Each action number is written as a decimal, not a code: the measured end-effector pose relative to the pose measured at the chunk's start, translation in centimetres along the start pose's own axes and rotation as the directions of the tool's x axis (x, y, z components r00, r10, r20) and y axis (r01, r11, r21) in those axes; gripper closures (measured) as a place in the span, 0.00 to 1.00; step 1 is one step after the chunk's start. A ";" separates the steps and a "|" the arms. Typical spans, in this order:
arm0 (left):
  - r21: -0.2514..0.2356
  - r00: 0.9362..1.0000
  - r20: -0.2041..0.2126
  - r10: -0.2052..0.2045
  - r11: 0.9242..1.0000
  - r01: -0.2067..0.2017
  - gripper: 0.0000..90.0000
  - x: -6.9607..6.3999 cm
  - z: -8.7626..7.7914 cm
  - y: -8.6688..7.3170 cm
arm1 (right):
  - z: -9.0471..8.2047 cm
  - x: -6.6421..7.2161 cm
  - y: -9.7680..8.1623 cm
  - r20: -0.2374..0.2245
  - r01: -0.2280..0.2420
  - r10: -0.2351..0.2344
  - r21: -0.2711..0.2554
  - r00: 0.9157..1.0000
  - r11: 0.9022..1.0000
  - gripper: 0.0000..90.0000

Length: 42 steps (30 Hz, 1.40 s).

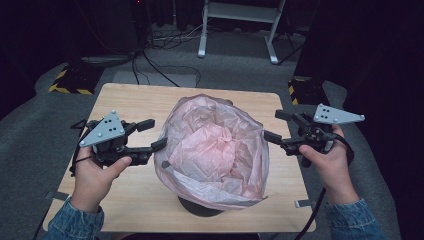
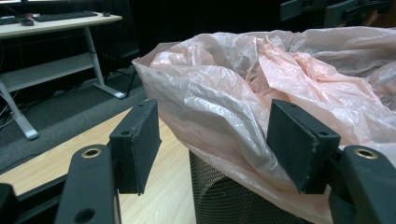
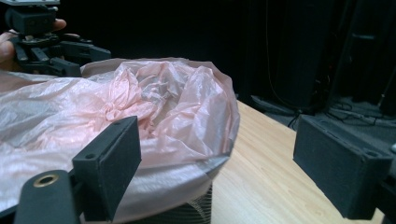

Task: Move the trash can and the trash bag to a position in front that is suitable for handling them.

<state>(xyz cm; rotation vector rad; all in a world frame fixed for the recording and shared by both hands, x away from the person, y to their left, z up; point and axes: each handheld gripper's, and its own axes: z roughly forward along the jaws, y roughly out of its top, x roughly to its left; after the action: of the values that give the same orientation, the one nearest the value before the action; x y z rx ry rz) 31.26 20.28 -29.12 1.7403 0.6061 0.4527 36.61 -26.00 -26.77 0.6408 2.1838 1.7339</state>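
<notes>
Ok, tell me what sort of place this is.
Probably a lab or recording studio rather than a home. Dark curtains surround a small wooden table on grey carpet, cables trail across the floor behind it, and a white-legged desk with a keyboard stands nearby. A mesh bin lined with a pink plastic bag sits on the table.

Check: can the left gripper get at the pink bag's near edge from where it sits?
Probably yes. The left gripper sits beside the pink bag, jaws open toward its draped edge over the mesh bin, with nothing between them.

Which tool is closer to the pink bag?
The left tool: its near tip almost touches the pink bag, while the right tool sits slightly off the rim.
</notes>
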 end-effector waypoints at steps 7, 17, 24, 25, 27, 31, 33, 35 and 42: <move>0.008 1.000 -0.008 -0.006 1.000 0.006 0.37 0.1 0.4 0.3 | 1.2 1.4 0.3 0.046 -0.016 0.014 0.055 0.999 0.998 0.17; 0.020 1.000 -0.011 -0.013 1.000 0.014 0.37 0.2 0.8 0.2 | 2.2 0.9 -0.7 0.010 -0.066 0.066 0.090 0.998 0.994 0.29; 0.020 1.000 0.000 -0.016 1.000 0.016 0.42 0.2 0.7 0.2 | 0.7 0.7 -1.0 -0.039 -0.093 0.096 0.083 0.995 0.992 0.67; 0.019 1.000 0.005 -0.017 1.000 0.017 0.44 0.1 0.7 0.2 | 0.5 0.6 -1.0 -0.030 -0.093 0.096 0.077 0.995 0.993 0.72; 0.016 1.000 0.004 -0.017 1.000 0.017 0.45 0.1 0.7 0.1 | 0.1 0.5 -1.0 -0.025 -0.095 0.097 0.072 0.995 0.993 0.78; 0.013 1.000 0.003 -0.020 1.000 0.020 0.43 0.2 0.5 0.1 | 0.1 0.5 -1.2 -0.005 -0.098 0.099 0.072 0.995 0.993 0.56; 0.009 1.000 0.004 -0.028 1.000 0.028 0.43 0.3 0.4 0.0 | 0.6 0.5 -1.4 0.001 -0.110 0.110 0.088 0.994 0.990 0.39; 0.007 1.000 0.005 -0.024 1.000 0.024 0.43 0.3 0.3 0.0 | 1.0 0.5 -1.7 -0.011 -0.126 0.128 0.087 0.992 0.988 0.38; 0.015 1.000 0.013 -0.018 1.000 0.018 0.40 0.0 0.1 0.0 | 0.9 0.6 -1.8 -0.089 -0.172 0.180 0.096 0.980 0.980 0.58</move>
<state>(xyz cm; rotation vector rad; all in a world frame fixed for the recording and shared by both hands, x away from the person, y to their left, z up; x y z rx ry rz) 31.36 20.19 -29.12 1.7495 0.6167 0.4248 36.23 -25.33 -28.71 0.8102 2.3440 1.7970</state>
